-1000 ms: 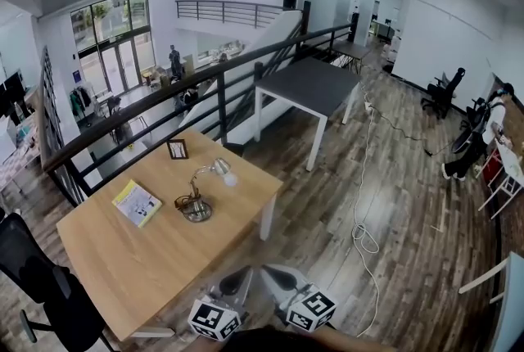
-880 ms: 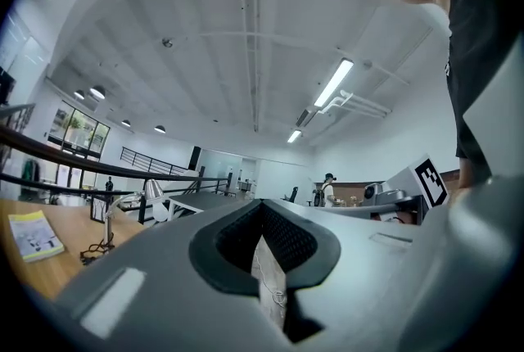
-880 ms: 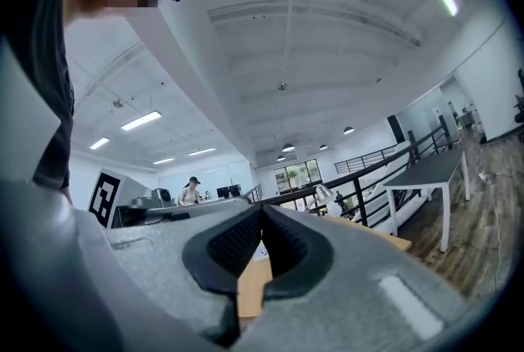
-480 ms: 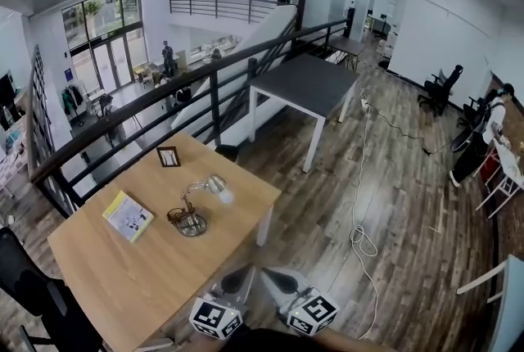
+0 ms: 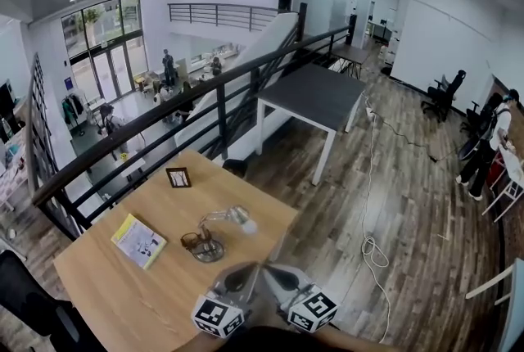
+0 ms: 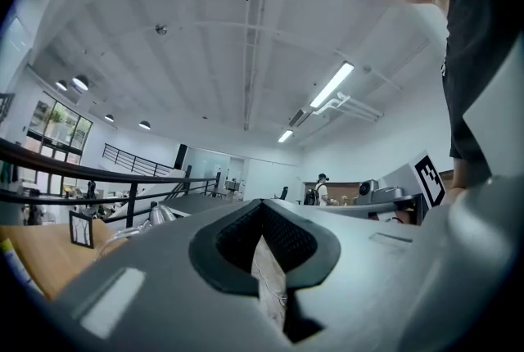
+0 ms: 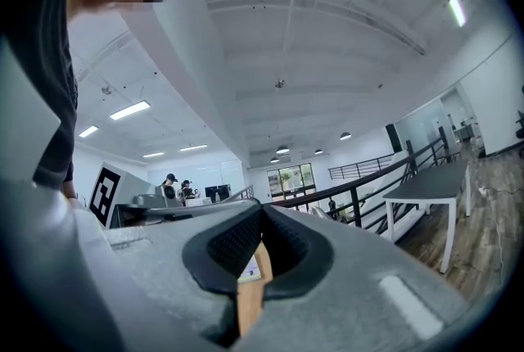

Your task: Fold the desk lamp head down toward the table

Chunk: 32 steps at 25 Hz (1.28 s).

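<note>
The desk lamp (image 5: 217, 232) stands on the wooden table (image 5: 115, 293), its round base (image 5: 203, 247) near the middle. Its arm rises to the right and ends in a silver head (image 5: 240, 217). In the head view both grippers hover low over the table's near right corner, side by side and short of the lamp. The left gripper (image 5: 247, 268) is shut and holds nothing. So is the right gripper (image 5: 267, 268). The left gripper view shows its jaws (image 6: 264, 207) closed, with the lamp head (image 6: 161, 214) beyond at the left. In the right gripper view the jaws (image 7: 262, 211) are closed too.
A yellow booklet (image 5: 137, 241) lies left of the lamp and a small picture frame (image 5: 178, 177) stands at the table's far edge. A black chair (image 5: 24, 301) is at the left. A black railing (image 5: 164, 113) runs behind. A grey table (image 5: 315, 92) and a floor cable (image 5: 372, 248) are to the right.
The view has closed in on the wooden table, and the lamp now sits nearer the two grippers. Both grippers stay shut and side by side.
</note>
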Available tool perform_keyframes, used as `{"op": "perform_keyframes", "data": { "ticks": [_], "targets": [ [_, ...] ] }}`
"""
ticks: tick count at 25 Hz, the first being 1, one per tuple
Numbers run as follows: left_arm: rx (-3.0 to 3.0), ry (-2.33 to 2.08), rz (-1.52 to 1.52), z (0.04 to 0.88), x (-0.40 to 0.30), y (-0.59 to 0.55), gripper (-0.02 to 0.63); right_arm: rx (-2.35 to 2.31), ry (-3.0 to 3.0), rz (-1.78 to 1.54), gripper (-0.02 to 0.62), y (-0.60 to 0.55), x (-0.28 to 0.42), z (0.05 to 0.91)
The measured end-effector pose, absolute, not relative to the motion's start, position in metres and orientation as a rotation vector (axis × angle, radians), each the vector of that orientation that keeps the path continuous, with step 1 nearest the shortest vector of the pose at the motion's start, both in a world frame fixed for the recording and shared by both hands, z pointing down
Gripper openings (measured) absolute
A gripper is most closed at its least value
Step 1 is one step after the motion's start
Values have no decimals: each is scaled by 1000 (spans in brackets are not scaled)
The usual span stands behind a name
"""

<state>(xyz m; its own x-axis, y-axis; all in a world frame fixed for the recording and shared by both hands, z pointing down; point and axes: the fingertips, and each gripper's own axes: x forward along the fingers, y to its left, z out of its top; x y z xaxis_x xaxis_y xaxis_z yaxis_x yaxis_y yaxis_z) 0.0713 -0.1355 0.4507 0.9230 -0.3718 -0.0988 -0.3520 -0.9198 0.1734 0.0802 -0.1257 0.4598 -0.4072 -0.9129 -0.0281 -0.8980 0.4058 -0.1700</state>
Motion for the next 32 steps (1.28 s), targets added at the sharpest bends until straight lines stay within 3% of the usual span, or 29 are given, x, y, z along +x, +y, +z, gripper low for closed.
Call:
{"op": "perform_keyframes", "data": {
  "ticks": [8, 20, 32],
  "targets": [
    [2920, -574, -204, 453, 41, -185, 0, -1656, 2551, -148, 3, -172, 52, 457],
    [2856, -679, -179, 465, 39, -246, 0, -1660, 2571, -254, 39, -234, 73, 476],
    [2760, -927, -201, 476, 54, -304, -2, -1553, 2753, -362, 181, -297, 102, 500]
  ]
}}
